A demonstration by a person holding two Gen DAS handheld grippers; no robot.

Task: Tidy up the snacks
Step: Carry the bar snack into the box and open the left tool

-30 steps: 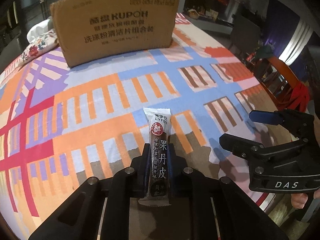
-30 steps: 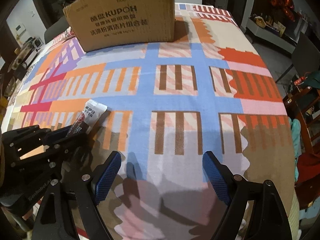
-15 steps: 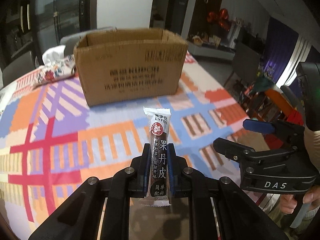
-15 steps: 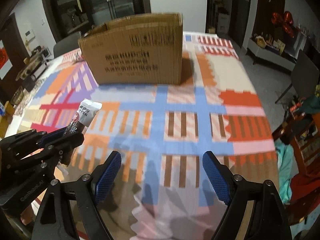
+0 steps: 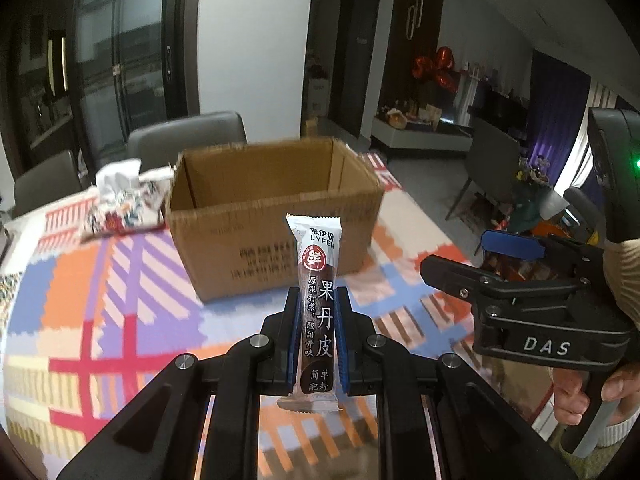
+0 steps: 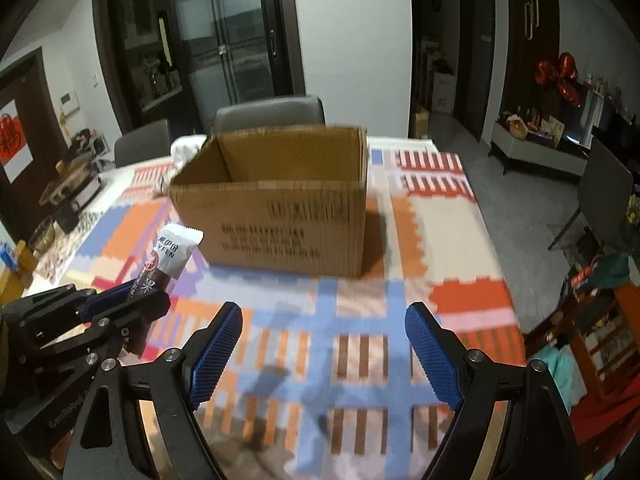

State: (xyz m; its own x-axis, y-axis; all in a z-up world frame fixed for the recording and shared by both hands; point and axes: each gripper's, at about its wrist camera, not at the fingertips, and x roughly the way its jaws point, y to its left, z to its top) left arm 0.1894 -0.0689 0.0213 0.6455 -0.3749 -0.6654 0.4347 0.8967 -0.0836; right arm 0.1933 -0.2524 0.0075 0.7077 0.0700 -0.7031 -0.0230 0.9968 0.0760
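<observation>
My left gripper (image 5: 317, 300) is shut on a long snack bar (image 5: 318, 280) in a white and dark brown wrapper, held upright above the table; both show at the left of the right wrist view, gripper (image 6: 132, 300) and bar (image 6: 170, 256). An open cardboard box (image 5: 272, 216) stands ahead on the patterned tablecloth, also in the right wrist view (image 6: 280, 208); what I see of its inside looks bare. My right gripper (image 6: 322, 344) is open and empty, to the right of the left one (image 5: 508, 264).
A crumpled snack bag (image 5: 124, 204) lies left of the box. Grey chairs (image 6: 268, 116) stand behind the table. The tablecloth (image 6: 400, 288) covers the table; its right edge drops to a chair with clothes (image 6: 600, 320).
Both grippers have risen and tilted up, so the box's open top now shows. The left gripper still holds the snack bar; the right stays open.
</observation>
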